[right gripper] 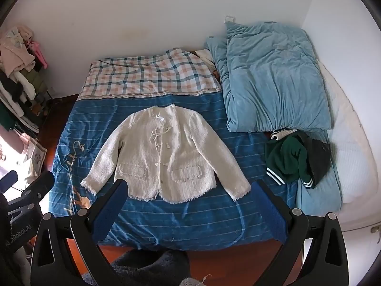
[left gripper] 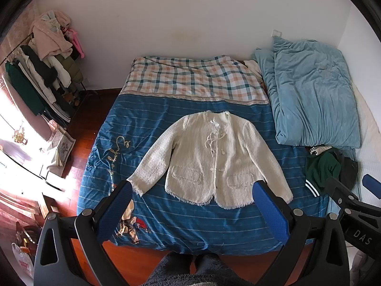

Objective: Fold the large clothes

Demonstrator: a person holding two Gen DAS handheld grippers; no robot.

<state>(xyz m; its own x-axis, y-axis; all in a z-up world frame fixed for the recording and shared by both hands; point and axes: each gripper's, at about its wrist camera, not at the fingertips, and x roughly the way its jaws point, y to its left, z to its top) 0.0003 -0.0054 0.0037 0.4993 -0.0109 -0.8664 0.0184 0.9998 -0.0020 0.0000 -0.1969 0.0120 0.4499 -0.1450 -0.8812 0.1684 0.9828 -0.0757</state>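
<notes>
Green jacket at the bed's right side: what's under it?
The green jacket lies on the blue striped bedspread, overlapping a dark garment; anything beneath is hidden.

Bed with blue striped cover [left gripper: 166,219], cartoon figure and gold script printed along its left side. Plaid blanket section [left gripper: 190,78] in orange, teal and white across the far end. Light blue duvet [left gripper: 309,95], bundled, against the wall on the right side. Dark green garment with white-striped cuffs [right gripper: 288,159], heaped just below the duvet, touching a black garment [right gripper: 319,157]. Clothes rack [left gripper: 40,78], loaded with coats, a pink fleece on top, at far left. Red-brown wooden floor [left gripper: 83,128]. White wall [left gripper: 178,12] behind the bed.
</notes>
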